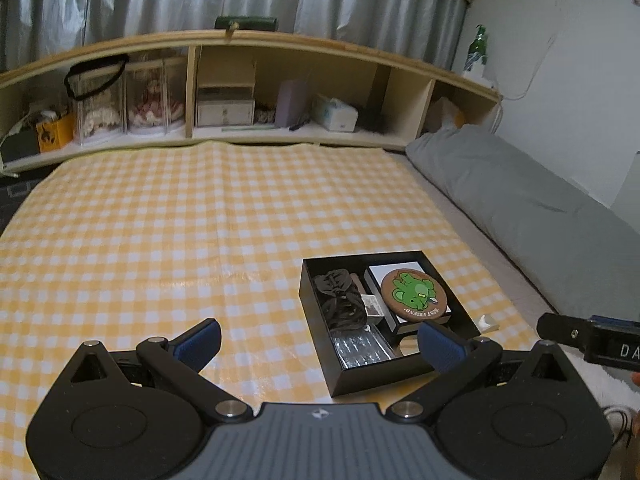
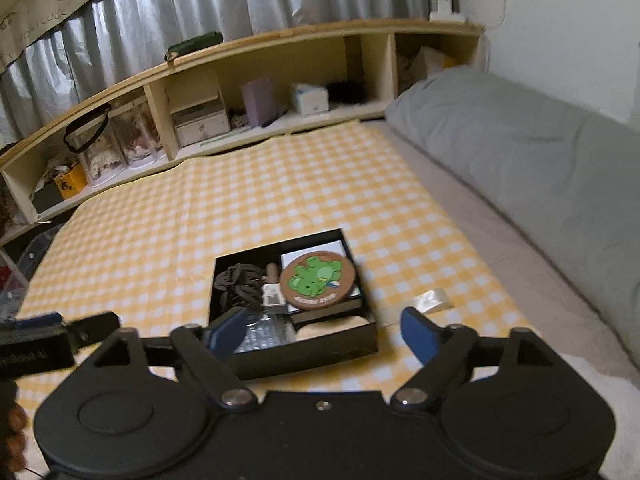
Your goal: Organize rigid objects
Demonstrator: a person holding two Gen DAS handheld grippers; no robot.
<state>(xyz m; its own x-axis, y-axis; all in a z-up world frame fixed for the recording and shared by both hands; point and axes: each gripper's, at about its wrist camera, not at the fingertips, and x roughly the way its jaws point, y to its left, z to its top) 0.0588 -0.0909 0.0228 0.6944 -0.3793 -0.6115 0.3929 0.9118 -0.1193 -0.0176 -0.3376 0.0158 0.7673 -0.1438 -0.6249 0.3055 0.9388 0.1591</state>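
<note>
A: Obs. Black box sits on the yellow checked mat, at about 2 o'clock from the left tongs and near 11 o'clock from the right tongs. Inside: a round cork coaster with a green cartoon figure, lying on a white-topped flat case; a dark brown hair claw at the box's 9 o'clock side; a clear blister pack at its 6 o'clock end.

B: Tongs state?

A: Both sets spread wide, nothing between the pads. Both hover low over the mat, pointing forward, level; the left finger of the right tongs overlaps the box's near wall in its view, contact not resolvable.

B: Anything outside the box?

A: A small pale packet on the mat, just beside the box at its 3 o'clock.

B: Handling estimate?

A: Judged light and thin, possibly slick film; pinch across its short edges. The box looks stiff; take it by a side wall. The coaster is rigid but loose, so it may slide if the box tilts.
</note>
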